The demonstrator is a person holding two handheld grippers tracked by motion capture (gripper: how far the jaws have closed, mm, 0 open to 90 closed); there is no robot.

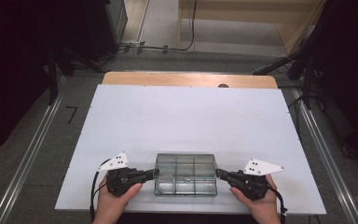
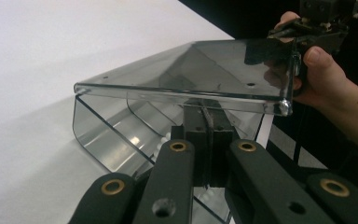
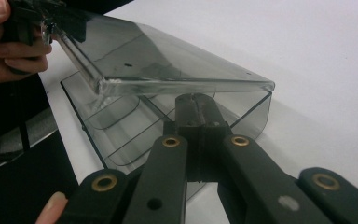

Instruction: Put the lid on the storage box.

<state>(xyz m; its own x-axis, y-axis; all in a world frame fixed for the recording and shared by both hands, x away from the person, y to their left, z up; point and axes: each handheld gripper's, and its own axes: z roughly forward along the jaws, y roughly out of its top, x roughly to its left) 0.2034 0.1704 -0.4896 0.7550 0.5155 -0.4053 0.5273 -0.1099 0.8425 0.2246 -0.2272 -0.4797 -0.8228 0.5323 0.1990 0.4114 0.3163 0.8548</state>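
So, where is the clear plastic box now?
In the high view, the clear plastic box sits near the front edge of the white table, between the left hand-held gripper and the right hand-held gripper.

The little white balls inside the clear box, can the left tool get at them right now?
Probably not. The left tool is shut at the box's left end, and the half-raised lid hangs over the white balls.

Glossy clear smoky plastic box [image 1: 185, 173] on a matt white sheet [image 1: 186, 116] over wood.

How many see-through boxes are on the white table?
1. The clear box sits at the near edge of the white table, between the left gripper and the right gripper.
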